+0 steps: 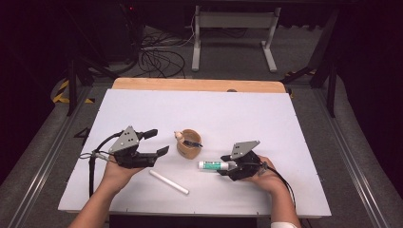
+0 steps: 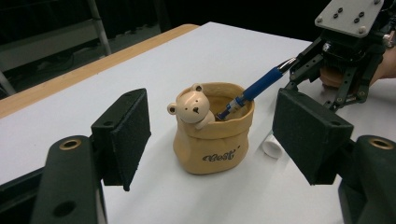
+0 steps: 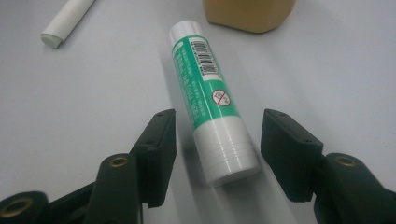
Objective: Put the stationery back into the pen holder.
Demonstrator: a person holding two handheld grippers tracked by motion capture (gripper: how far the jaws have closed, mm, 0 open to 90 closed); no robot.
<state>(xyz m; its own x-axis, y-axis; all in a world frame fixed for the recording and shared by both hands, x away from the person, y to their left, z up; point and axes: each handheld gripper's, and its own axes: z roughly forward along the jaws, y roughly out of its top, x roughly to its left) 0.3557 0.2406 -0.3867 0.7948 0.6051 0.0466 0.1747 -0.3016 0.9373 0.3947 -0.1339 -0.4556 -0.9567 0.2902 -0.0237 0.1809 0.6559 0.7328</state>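
Note:
A green-and-white glue stick (image 1: 212,165) (image 3: 210,93) lies flat on the white table (image 1: 199,109). My right gripper (image 1: 227,166) (image 3: 220,122) is open with a jaw on each side of the stick's white end, and a gap shows between each pad and the stick. A tan bear-faced pot (image 1: 189,145) (image 2: 212,140) stands upright mid-table with a blue pen (image 1: 192,142) (image 2: 259,86) leaning in it. My left gripper (image 1: 159,141) (image 2: 212,116) is open and empty, pointing at the pot from its left, a short way off.
A white cylinder (image 1: 168,182) (image 3: 67,21) lies loose on the table in front of the pot, between my two hands. The table's wooden far edge (image 1: 199,84) borders a floor with cables and a white stand.

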